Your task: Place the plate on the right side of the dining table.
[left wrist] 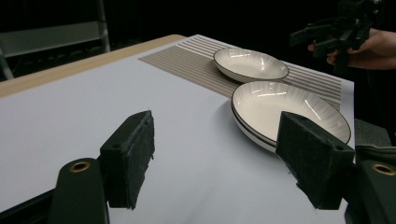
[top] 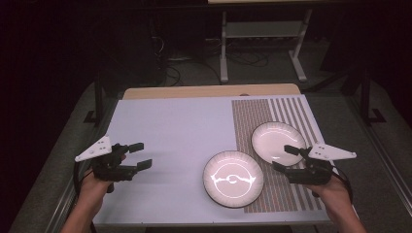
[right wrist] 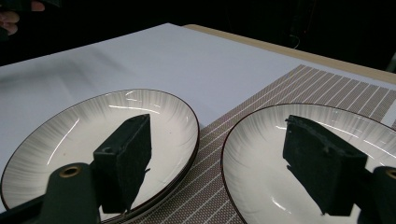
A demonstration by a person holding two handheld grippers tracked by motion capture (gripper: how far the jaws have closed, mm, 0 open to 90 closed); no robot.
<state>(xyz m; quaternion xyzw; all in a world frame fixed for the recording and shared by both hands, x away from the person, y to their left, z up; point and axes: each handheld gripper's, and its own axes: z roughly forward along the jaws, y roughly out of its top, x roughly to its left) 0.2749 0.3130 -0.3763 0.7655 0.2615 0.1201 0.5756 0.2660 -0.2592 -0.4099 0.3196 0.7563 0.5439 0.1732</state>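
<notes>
Two white plates with dark rims lie at the table's right. The nearer plate [top: 233, 178] [left wrist: 289, 109] [right wrist: 65, 135] sits half on the striped placemat [top: 248, 116], and a second rim shows beneath it. The farther plate [top: 278, 141] [left wrist: 250, 63] [right wrist: 261, 163] rests fully on the mat. My right gripper [top: 282, 158] [right wrist: 217, 163] hovers open just above the gap between both plates, holding nothing. My left gripper [top: 142, 154] [left wrist: 215, 158] is open over the bare white surface at the left, well apart from the plates, and is also empty.
A white sheet [top: 170, 131] covers most of the wooden table [top: 194, 91]. Behind the table stand a metal frame [top: 262, 34] and cables on a dark floor. In the left gripper view the right gripper [left wrist: 322, 35] shows beyond the plates.
</notes>
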